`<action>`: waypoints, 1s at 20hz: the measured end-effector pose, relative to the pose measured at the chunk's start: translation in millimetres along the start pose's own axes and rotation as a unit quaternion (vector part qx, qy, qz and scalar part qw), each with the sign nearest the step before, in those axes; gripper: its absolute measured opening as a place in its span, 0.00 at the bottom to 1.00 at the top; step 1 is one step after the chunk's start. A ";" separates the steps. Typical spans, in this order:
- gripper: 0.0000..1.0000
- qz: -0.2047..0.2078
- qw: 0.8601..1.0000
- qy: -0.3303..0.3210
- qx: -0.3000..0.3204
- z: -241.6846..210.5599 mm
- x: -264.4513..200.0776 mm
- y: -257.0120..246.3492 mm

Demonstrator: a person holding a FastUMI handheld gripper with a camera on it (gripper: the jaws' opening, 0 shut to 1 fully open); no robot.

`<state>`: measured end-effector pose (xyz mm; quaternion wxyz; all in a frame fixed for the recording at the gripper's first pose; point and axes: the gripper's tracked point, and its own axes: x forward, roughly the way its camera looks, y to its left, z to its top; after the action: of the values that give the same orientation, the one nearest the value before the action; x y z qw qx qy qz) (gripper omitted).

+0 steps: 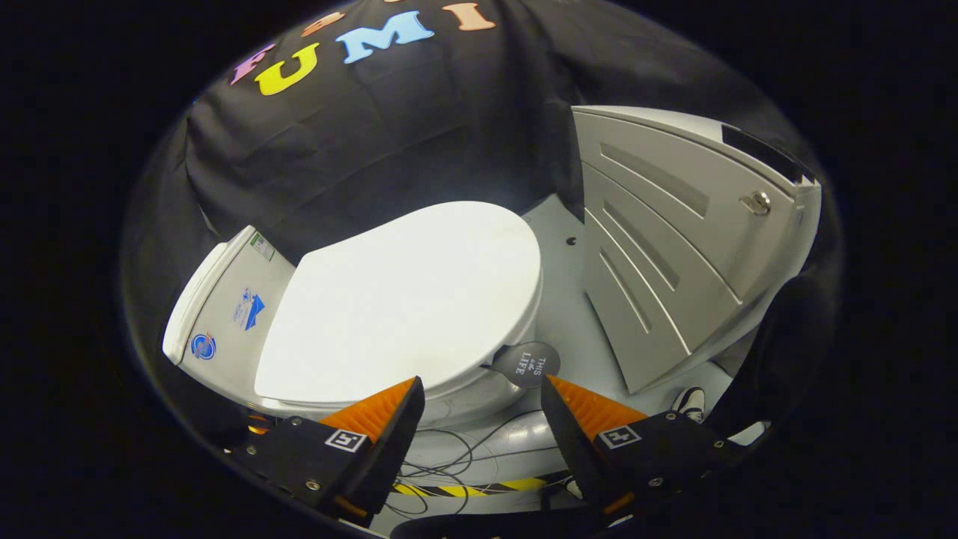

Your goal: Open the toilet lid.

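Gripper poised at the front rim of a closed toilet.

The gripper point(483, 408) hangs with fingers spread apart and empty, just short of the toilet lid point(404, 296), which lies flat and shut on the bowl, cistern point(224, 314) behind. It is probably lined up to catch the lid's front edge; a round dark tag point(528, 364) sits beside that edge.

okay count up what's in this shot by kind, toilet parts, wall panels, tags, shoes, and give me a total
Toilet parts: 2, the closed toilet lid and the tank.
Grey panels: 1, the ribbed panel.
Round dark tags: 1, the tag just ahead of the open gripper.
Shoes: 1, the shoe.
Total: 5
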<state>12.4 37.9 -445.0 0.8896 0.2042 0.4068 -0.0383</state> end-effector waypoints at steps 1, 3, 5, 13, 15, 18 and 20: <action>0.96 0.009 1.000 0.004 0.018 -1.6 0.3 -1.6; 0.96 0.033 0.997 -0.001 0.070 0.7 0.8 -1.9; 0.96 0.032 0.992 -0.006 0.118 3.8 4.7 -12.9; 0.92 0.035 0.973 -0.006 0.228 -6.8 32.1 -34.9; 0.88 0.041 0.970 -0.007 0.237 -6.7 41.0 -34.9; 0.81 0.044 0.968 -0.011 0.245 -6.8 50.3 -38.7; 0.75 0.051 0.964 -0.019 0.262 -5.7 55.7 -39.7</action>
<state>36.1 9.4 -502.7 0.8133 0.4499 0.3545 -0.1019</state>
